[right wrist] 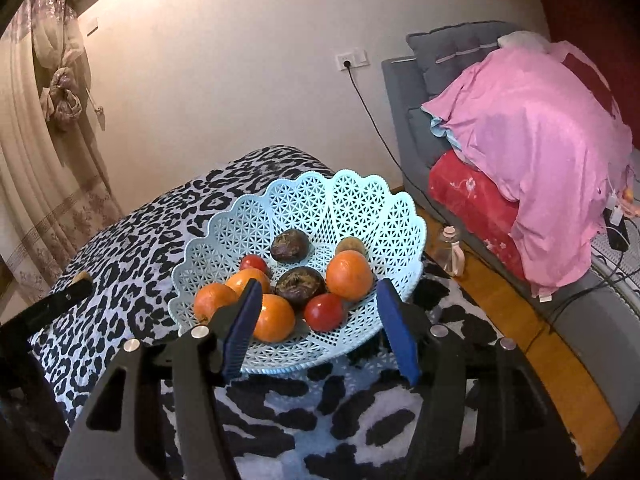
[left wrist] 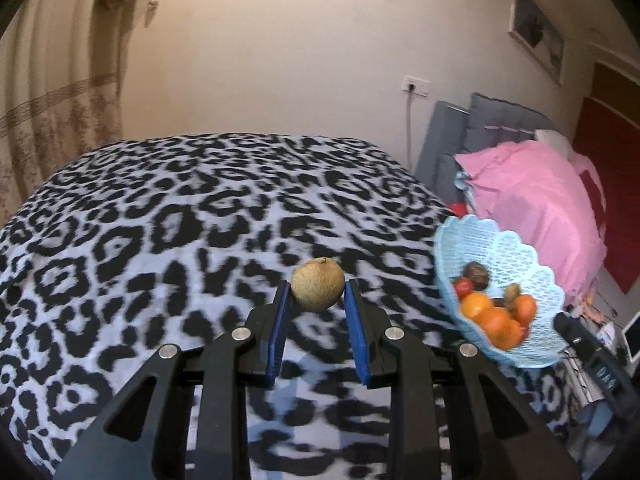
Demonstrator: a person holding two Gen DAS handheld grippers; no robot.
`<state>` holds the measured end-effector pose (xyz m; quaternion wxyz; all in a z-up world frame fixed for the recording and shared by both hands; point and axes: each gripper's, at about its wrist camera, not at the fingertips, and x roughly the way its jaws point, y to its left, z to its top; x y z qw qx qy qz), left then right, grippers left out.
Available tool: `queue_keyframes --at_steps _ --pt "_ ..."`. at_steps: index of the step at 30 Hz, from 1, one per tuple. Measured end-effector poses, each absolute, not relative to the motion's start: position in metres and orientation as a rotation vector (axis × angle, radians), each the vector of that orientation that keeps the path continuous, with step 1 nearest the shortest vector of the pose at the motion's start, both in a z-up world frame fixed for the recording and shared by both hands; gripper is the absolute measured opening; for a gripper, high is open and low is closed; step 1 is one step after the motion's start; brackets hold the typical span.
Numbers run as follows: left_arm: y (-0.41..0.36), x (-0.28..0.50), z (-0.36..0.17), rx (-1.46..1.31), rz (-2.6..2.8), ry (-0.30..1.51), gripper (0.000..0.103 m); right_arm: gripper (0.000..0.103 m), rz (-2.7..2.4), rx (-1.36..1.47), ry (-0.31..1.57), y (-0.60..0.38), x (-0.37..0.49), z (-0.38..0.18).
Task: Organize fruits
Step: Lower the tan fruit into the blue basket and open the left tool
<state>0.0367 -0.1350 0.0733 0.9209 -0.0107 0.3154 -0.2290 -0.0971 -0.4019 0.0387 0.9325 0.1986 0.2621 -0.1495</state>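
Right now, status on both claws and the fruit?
Left claw shut on tan round fruit. Right claw open, empty, at blue basket. Nothing blocking.

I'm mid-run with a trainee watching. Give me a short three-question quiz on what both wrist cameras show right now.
1. True or false: the left gripper holds a tan round fruit.
2. Where do the oranges and tomatoes lie? A) on the leopard-print cloth B) in the blue basket C) on the pink blanket
3. Fill in: the right gripper is ___, with nothing between its fingers.

Key: 1 true; 2 B; 3 open
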Motion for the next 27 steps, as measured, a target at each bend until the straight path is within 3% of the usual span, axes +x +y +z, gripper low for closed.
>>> queue_keyframes --at_steps 2,27 --pt "-0.147 0.036 0.076 -0.028 -0.508 0.663 0.028 0.074 -0.318 0.393 0.521 -0.399 -0.100 0.039" --pt "-0.297 0.037 0.068 0.128 -0.741 0.758 0.028 0.076 -0.277 0.504 0.483 -0.411 -0.110 0.030"
